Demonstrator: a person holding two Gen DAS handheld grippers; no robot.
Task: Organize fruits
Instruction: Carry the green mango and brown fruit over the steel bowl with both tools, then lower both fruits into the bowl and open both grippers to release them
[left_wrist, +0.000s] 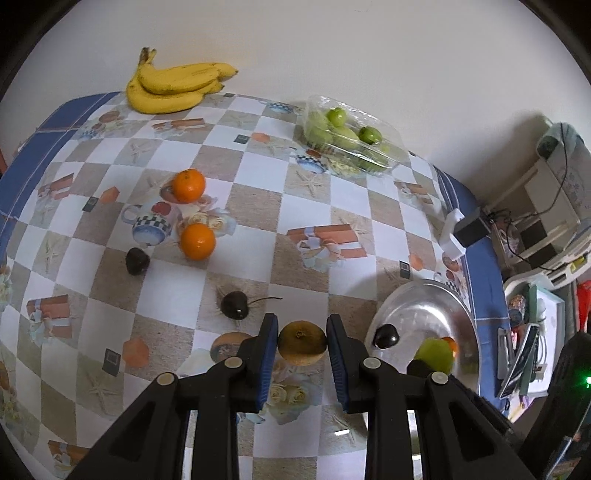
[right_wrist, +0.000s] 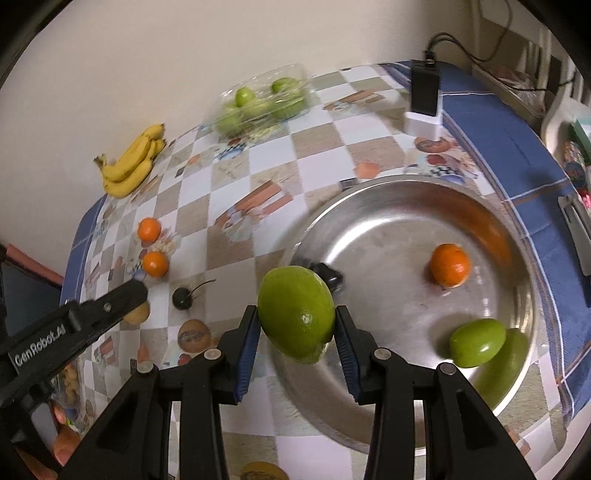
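My left gripper (left_wrist: 303, 324) is shut on a small yellow-brown round fruit (left_wrist: 302, 345), held a little above the checkered tablecloth. In the right wrist view that gripper (right_wrist: 135, 295) shows at the left with the same yellow fruit (right_wrist: 138, 314). My right gripper (right_wrist: 297, 313) is shut on a large green fruit (right_wrist: 295, 295) over the near left rim of a metal bowl (right_wrist: 406, 184). The bowl holds an orange (right_wrist: 450, 265), a green fruit (right_wrist: 477, 343) and a dark cherry (right_wrist: 331, 276). On the cloth lie two oranges (left_wrist: 188, 185) (left_wrist: 197, 241) and two dark cherries (left_wrist: 137, 261) (left_wrist: 234, 305).
A bunch of bananas (left_wrist: 173, 86) lies at the far edge by the wall. A clear plastic box of green fruit (left_wrist: 347, 136) stands at the back. A black device on a white block (right_wrist: 424, 99) sits near the table's right edge. Cluttered shelves (left_wrist: 546, 206) stand beyond that edge.
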